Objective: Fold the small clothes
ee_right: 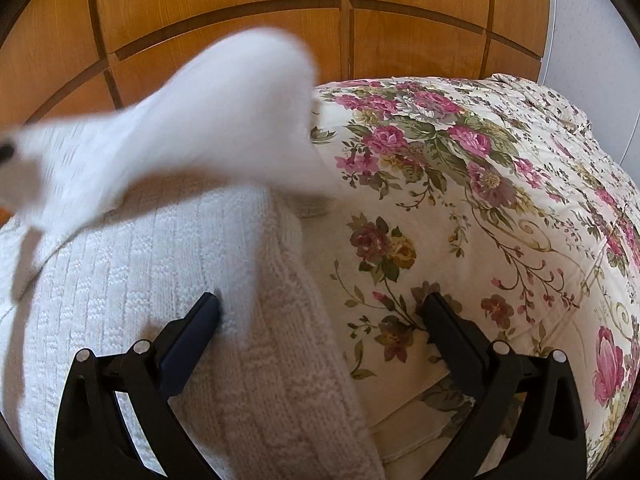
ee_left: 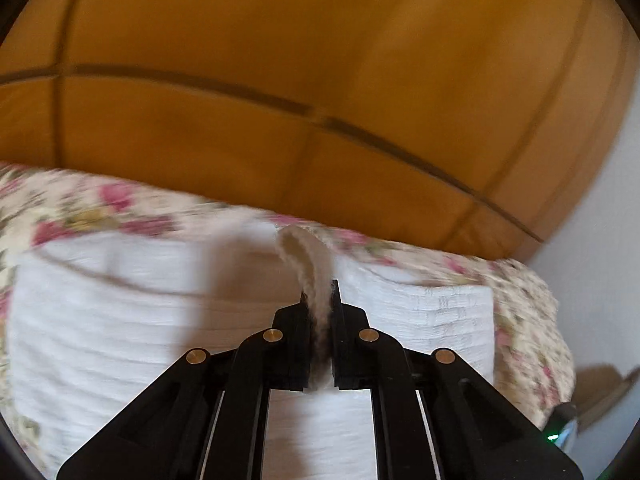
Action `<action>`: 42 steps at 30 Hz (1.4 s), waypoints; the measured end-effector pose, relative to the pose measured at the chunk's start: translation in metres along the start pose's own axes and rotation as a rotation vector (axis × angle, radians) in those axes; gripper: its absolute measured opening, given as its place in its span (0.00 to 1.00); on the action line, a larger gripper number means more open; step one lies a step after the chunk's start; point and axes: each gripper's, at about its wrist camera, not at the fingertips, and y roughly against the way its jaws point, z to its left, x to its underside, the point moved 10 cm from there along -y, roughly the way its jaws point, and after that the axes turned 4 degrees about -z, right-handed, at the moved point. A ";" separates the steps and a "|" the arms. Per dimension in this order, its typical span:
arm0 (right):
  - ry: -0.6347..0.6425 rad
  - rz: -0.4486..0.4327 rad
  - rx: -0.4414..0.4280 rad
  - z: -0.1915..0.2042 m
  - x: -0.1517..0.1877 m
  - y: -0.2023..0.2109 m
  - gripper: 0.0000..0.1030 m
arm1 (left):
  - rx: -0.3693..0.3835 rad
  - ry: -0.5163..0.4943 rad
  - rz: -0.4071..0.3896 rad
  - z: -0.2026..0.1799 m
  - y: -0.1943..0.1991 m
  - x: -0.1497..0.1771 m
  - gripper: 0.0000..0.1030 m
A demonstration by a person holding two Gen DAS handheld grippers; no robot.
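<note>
L gripper (ee_left: 320, 300): jaws pinched tight on a strip of white knit garment (ee_left: 120, 300), likely a sleeve or hem edge, arching up and fwd from the fingertips. R gripper (ee_right: 320, 308): jaws spread wide, gripping nothing; left finger resting on or just above the knit, right finger over the floral bedspread (ee_right: 480, 200).

Garment spread on bedspread, wooden wardrobe (ee_right: 220, 0) behind. In R wrist view, a blurred white flap (ee_right: 200, 120) up in the air over the flat part, prob the piece carried by L gripper, mid-swing. Thick ribbed fold of knit between R fingers, running toward cam. Exact garment type: can't tell.

Judged step: folding one side across the body, not yet laid down.

Risks from here:
- Grip on a narrow edge only; chunky loose knit could slip out mid-swing, flap dropping short and crooked.
- Fast move (heavy blur in both views) may drag the flat part along, since R gripper isn't pinning it, giving wrinkles or whole garment shifted on the slick bedspread.
- Open R finger could snag the loops if pulled away sideways.
- Soft bed underneath: pressing down may bunch fabric rather than crease it.
- Release too early = fold edge off-line, needs redo.
</note>
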 end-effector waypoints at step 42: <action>-0.211 -0.093 0.240 -0.062 -0.067 -0.032 0.95 | 0.035 0.144 0.049 0.069 -0.016 0.056 0.38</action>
